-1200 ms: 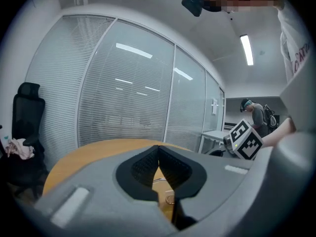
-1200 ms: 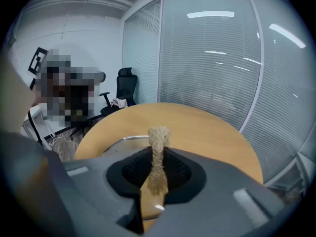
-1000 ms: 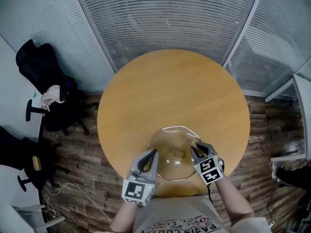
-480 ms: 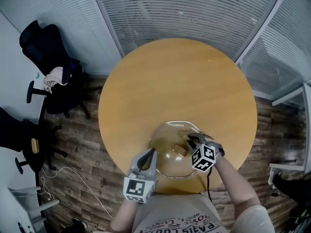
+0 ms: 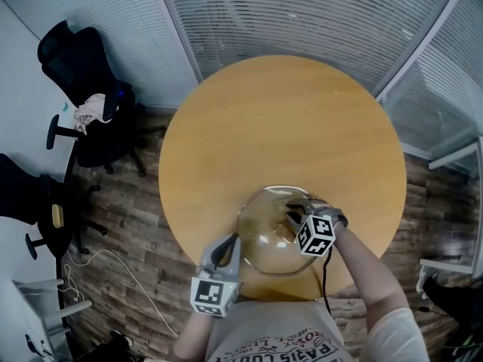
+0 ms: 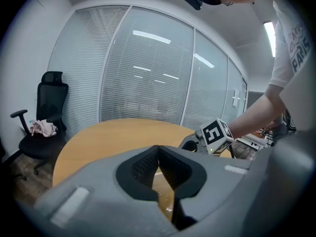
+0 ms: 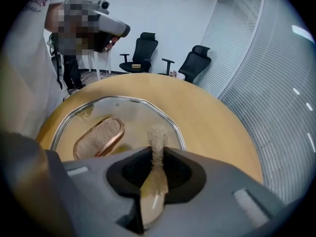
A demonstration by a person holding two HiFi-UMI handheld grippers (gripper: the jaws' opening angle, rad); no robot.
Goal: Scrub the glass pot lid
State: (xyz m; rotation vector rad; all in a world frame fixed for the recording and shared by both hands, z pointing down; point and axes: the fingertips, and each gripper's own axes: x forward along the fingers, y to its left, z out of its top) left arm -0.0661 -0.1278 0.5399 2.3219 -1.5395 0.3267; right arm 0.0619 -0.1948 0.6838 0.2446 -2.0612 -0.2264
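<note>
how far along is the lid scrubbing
Done: the left gripper is clamped on the rim of the glass pot lid, steadying it on the table. In hand: the right gripper holds a tan scrubbing pad, tip on the glass. Left: the scrubbing; no wiped patches show how much is done.

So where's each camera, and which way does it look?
Head view: on the person's head, facing steeply down at the round wooden table and metal-rimmed glass pot lid; shows forearms, left hand-held gripper, right hand-held gripper.
Left gripper view: on the left one, facing across the table; shows its jaws, right arm.
Right gripper view: on the right one, facing over the lid; shows its jaws.
Shared: the table.
</note>
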